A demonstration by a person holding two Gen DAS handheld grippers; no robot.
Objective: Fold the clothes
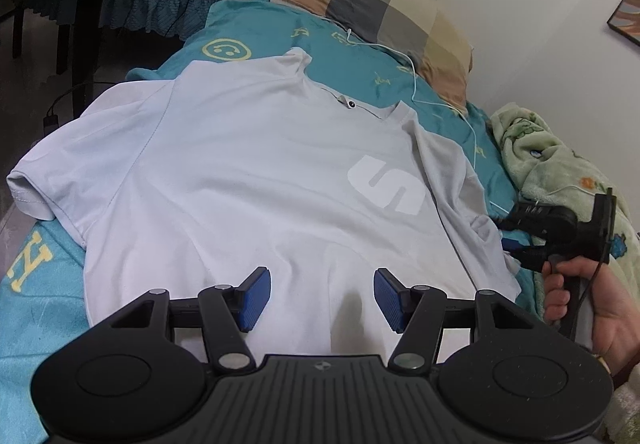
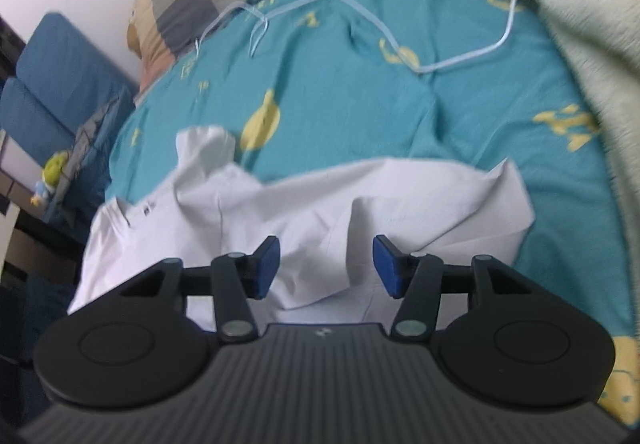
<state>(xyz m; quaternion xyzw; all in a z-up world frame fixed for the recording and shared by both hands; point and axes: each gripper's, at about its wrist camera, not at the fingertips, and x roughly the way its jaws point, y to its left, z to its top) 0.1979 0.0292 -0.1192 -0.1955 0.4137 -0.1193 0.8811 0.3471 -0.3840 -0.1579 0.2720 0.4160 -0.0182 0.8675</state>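
White T-shirt (image 1: 248, 180) is lying spread face-up on the teal bedsheet (image 1: 360, 56), hem just ahead of the left gripper (image 1: 322, 298). Right gripper (image 2: 326, 268) is hovering over the rumpled sleeve (image 2: 400, 212). Both jaws are standing apart, holding nothing. Risk: earphone cable (image 1: 412, 84) beyond the collar is snagging into a fold; the rumpled sleeve is creasing crooked.

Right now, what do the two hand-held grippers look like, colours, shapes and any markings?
Both match. The left hand-held gripper has a black ribbed body, a round disc at each side, black linkage arms with silver pivot pins, two blue ribbed pads and a small round mark at the centre. The right hand-held gripper looks the same; seen from the left wrist camera, a black cable runs along its handle.
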